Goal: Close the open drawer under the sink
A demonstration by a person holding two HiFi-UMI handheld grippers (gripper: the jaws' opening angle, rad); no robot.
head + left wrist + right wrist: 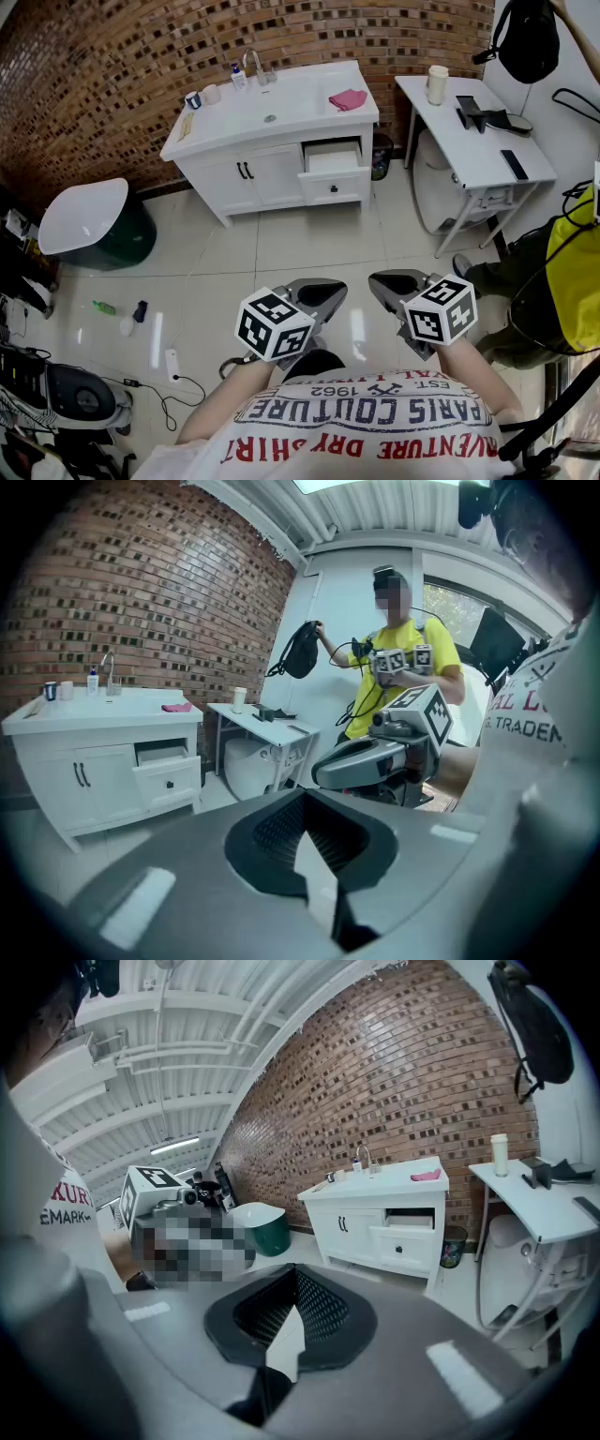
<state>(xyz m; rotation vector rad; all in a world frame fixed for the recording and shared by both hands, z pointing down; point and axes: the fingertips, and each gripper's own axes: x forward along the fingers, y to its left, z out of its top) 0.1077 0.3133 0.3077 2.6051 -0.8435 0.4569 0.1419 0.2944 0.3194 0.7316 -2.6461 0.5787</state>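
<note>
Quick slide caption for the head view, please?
Left gripper and right gripper, both shut and empty, held near the person's chest, well short of the open drawer under the white sink.

A brick wall (94,75) spans the back. At left, a dark green bin (129,246) with a white lid (84,214) stands on the floor (281,253). At right, a white table (450,131) carries a pale cup (437,84), a black backpack (528,37) hanging above.

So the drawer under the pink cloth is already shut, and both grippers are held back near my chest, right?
Not quite. The drawer under the pink cloth is open, pulled out of the vanity, as the head view shows. The left gripper and right gripper are indeed held back near your chest.
</note>
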